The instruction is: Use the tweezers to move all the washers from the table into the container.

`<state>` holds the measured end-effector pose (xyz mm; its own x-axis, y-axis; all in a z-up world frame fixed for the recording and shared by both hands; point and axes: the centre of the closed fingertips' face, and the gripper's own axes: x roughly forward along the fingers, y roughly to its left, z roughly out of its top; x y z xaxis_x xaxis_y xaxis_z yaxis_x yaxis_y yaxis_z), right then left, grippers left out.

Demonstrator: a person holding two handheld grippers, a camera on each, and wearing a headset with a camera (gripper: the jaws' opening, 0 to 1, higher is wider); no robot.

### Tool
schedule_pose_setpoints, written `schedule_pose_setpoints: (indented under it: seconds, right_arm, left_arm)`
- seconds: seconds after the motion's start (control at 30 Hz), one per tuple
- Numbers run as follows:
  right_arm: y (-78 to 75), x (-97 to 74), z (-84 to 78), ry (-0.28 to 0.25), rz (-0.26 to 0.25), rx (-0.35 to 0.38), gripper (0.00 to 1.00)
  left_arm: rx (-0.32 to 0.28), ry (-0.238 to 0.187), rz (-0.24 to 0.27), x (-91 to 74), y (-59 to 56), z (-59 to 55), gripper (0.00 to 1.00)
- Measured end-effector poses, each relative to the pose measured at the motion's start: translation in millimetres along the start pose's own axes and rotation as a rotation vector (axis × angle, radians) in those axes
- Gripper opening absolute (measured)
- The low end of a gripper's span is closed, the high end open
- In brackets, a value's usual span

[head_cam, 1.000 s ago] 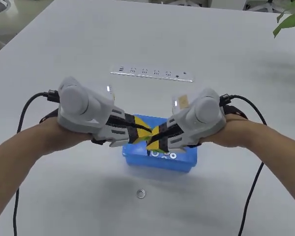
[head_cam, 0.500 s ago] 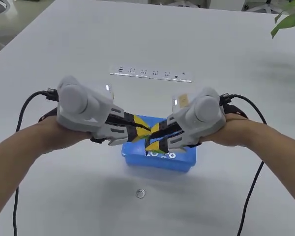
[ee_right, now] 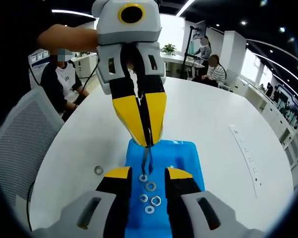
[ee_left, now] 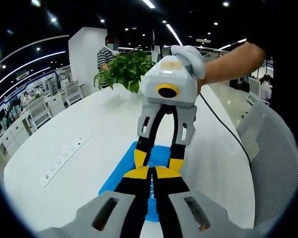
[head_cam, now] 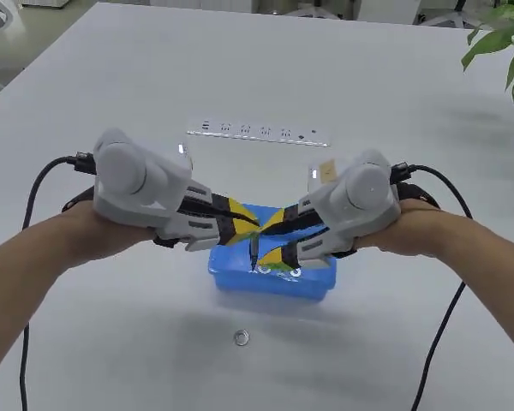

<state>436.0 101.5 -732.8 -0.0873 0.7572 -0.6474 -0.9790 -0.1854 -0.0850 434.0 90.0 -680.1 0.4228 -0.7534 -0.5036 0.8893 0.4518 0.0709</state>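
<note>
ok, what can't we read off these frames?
- Tweezers tips, right gripper view: too small to tell if they pinch a washer.
- Washers in the blue container: count unsure. The right gripper jaws cover its near end, and in head view the left gripper and right gripper hide the inside.
- Table, head view: arms hide part, so strays beyond the loose washer are unknowable.

White table, three things on it

We see a wide white table [head_cam: 111,77]. A blue container [head_cam: 270,284] sits on it at lower centre of the head view. A single washer [head_cam: 241,337] lies just below it on the bare top. A white power strip [head_cam: 257,133] lies above centre.
</note>
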Motion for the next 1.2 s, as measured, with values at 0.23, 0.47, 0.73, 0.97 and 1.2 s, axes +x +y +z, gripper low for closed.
schedule_pose_setpoints:
  seconds: [0.23,0.47,0.73,0.97,1.2]
  right_arm:
    - [1.0,-16.0,-3.7,0.003,-0.043,0.036,0.33]
    - [4.2,-30.8,-12.3,0.018,-0.086,0.083,0.41]
    - [10.1,-48.9,-19.7,0.025,-0.133,0.123,0.5]
    - [13.5,-60.1,-22.8,0.023,-0.173,0.152,0.56]
    - [19.5,-67.6,-26.0,0.024,-0.202,0.173,0.65]
  left_arm:
    - [0.005,0.005,0.001,-1.9,-4.6,6.6,0.06]
    - [0.008,0.002,0.01,-4.1,-6.3,15.1,0.05]
    - [0.009,0.0,0.018,-7.8,-7.5,21.9,0.05]
    - [0.006,-0.003,0.022,-14.5,-10.8,26.0,0.05]
    - [0.0,-0.01,0.027,-23.6,-15.3,30.1,0.05]
